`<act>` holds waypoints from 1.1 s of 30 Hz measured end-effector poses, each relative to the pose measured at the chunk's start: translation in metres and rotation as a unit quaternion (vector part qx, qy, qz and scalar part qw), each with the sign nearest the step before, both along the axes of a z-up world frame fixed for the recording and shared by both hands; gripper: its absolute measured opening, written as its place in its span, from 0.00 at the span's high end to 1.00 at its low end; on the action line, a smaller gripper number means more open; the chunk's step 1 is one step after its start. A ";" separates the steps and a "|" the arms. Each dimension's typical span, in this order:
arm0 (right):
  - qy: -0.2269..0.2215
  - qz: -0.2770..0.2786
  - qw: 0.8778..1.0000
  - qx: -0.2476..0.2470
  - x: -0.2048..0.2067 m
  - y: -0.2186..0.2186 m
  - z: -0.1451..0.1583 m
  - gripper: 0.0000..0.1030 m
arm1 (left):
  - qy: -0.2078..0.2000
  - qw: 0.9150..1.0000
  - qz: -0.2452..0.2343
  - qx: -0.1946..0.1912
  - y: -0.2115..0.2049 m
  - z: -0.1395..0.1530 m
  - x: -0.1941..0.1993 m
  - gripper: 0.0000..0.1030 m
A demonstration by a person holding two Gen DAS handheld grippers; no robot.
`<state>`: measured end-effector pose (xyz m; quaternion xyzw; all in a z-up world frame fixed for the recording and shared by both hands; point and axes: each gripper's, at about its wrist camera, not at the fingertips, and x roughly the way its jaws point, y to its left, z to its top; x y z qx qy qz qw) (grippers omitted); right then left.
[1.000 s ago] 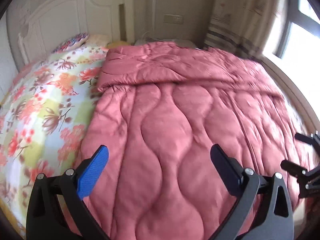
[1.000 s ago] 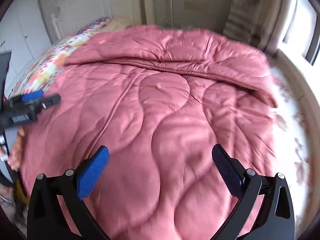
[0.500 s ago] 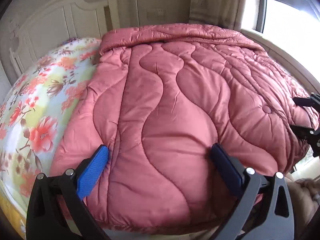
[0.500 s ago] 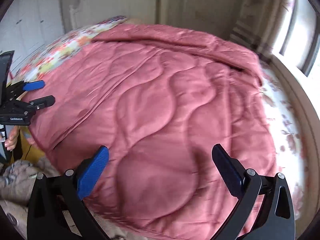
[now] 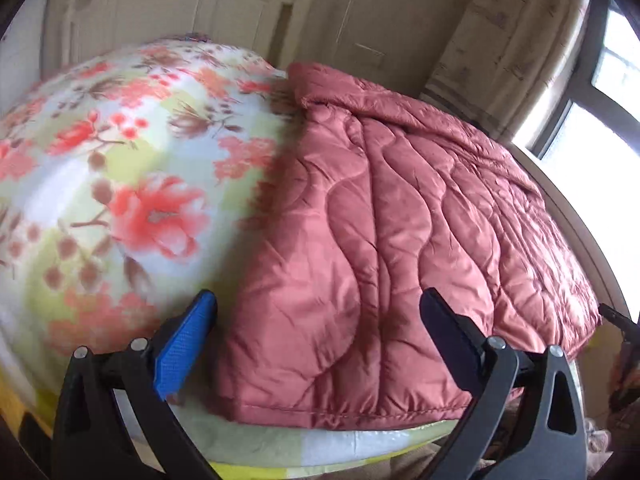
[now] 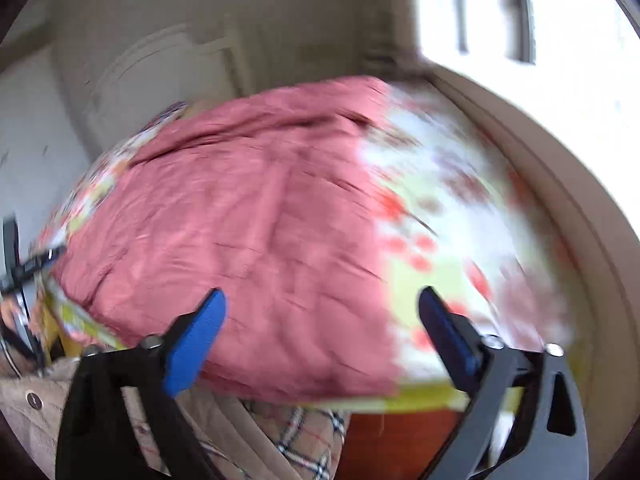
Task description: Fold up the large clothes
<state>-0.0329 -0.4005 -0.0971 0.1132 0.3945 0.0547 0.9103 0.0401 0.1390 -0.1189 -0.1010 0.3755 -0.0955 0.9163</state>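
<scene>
A pink quilted comforter (image 5: 400, 240) lies folded on a bed with a floral sheet (image 5: 120, 200). Its near hem hangs at the foot edge. My left gripper (image 5: 316, 336) is open and empty, just in front of the comforter's near left corner. My right gripper (image 6: 320, 332) is open and empty, in front of the comforter's (image 6: 248, 240) near right corner. The right wrist view is blurred by motion. The right gripper's tip shows at the far right of the left wrist view (image 5: 620, 320).
A white headboard (image 5: 180, 12) stands at the far end. A curtain (image 5: 500, 40) and bright window (image 5: 600, 152) are on the right. A beige checked garment (image 6: 280, 432) lies below the bed's foot. A wooden bed rail (image 6: 580, 208) curves along the right side.
Both grippers have pulled back and dropped toward the foot of the bed and moved apart, left toward the comforter's left corner, right toward its right corner. Both stay open.
</scene>
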 end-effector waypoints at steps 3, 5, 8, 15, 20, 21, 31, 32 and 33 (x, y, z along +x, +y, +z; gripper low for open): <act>0.018 0.003 0.999 0.027 -0.007 -0.013 -0.021 0.24 | -0.004 0.999 -0.019 0.034 -0.017 -0.003 0.003 0.03; -0.003 0.010 1.000 0.024 -0.014 -0.009 -0.023 0.24 | -0.003 0.999 -0.034 0.018 -0.022 -0.001 0.002 0.12; -0.008 0.037 0.998 0.040 -0.006 0.006 -0.023 0.44 | 0.004 0.999 -0.039 0.009 -0.030 0.001 0.002 0.27; -0.018 0.035 0.995 0.086 0.000 0.020 -0.030 0.76 | 0.016 0.997 -0.032 -0.064 -0.003 -0.003 -0.004 0.87; -0.021 0.027 0.992 0.118 -0.004 0.016 -0.028 0.82 | -0.034 0.992 -0.034 -0.121 0.010 0.019 -0.040 0.92; -0.024 0.029 0.991 0.125 -0.007 0.015 -0.022 0.82 | -0.046 0.989 -0.032 -0.137 0.016 0.028 -0.050 0.92; -0.170 0.102 0.968 0.158 -0.118 0.013 0.100 0.83 | -0.185 0.949 -0.032 -0.253 0.090 0.117 -0.176 0.95; -0.189 0.100 0.965 0.154 -0.125 0.012 0.112 0.83 | -0.194 0.943 -0.033 -0.267 0.094 0.122 -0.171 0.95; -0.202 0.098 0.962 0.154 -0.127 0.011 0.121 0.83 | -0.197 0.941 -0.032 -0.273 0.097 0.128 -0.162 0.95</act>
